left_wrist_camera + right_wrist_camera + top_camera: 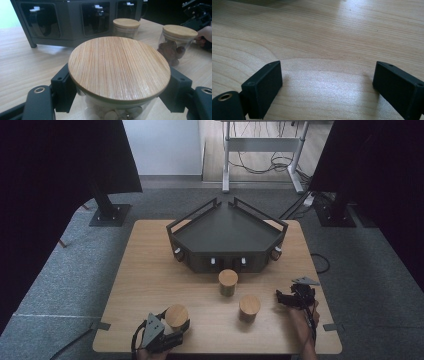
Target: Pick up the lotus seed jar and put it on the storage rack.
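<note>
**Where both grippers sit right now**

Left gripper (172, 327) is low at the near-left edge in the high view, its grey plate on top, and the jaws are clamped either side of the jar (119, 75) (pads pressed against the glass just under the lid). Right gripper (289, 298) is over on the near-right, held by the person's right hand (305, 320), forearm coming in from the bottom edge. Its jaws stand wide apart with nothing between them, probably hovering just above the surface, hard to tell.

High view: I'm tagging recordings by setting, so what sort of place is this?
Likely a lab or recording studio: black curtains flank the wooden table, stand bases sit on grey carpet, and cables trail behind.
</note>
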`<control>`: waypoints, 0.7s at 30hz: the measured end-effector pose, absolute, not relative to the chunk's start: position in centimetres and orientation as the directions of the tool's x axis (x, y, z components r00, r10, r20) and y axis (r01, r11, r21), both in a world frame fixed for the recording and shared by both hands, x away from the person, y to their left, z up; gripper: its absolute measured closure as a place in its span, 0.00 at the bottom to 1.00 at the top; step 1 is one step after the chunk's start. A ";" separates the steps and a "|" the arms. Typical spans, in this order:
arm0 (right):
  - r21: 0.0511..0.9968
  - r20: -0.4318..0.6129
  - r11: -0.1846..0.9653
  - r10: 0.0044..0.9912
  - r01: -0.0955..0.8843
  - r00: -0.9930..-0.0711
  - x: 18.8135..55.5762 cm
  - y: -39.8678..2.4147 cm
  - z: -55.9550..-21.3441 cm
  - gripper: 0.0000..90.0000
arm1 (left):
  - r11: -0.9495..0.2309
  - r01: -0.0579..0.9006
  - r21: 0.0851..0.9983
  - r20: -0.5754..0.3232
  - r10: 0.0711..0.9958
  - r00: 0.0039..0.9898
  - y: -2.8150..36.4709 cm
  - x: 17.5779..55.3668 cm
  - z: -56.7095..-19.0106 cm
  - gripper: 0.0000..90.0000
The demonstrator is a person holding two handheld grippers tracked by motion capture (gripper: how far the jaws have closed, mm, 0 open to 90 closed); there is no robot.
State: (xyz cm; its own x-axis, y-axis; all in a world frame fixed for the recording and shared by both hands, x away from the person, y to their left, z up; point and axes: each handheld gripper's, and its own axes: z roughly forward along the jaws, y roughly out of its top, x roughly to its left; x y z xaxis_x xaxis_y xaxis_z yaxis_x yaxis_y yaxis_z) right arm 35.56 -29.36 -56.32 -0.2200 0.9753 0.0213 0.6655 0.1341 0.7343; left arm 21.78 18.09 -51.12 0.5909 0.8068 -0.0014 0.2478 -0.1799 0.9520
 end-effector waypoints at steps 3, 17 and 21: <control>0.734 0.021 0.134 0.975 0.666 -0.220 35.6 -29.4 -56.3 0.09 | -0.182 0.239 0.954 0.006 0.808 0.589 18.2 22.0 -50.5 0.29; 0.734 0.021 0.134 0.975 0.665 -0.220 35.6 -29.4 -56.3 0.09 | -0.180 0.245 0.953 0.003 0.811 0.585 18.3 23.4 -49.7 0.29; 0.734 0.022 0.134 0.975 0.666 -0.220 35.6 -29.4 -56.3 0.09 | -0.171 0.249 0.953 -0.006 0.814 0.581 18.5 23.8 -49.5 0.29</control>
State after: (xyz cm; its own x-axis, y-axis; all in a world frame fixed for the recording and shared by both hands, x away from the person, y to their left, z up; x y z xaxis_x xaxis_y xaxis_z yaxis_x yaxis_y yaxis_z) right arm 35.56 -29.36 -56.32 -0.2200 0.9753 0.0215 0.6656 0.1339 0.7342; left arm 23.80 18.49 -49.46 0.5808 0.8140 -0.0059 0.2492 -0.1708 0.9533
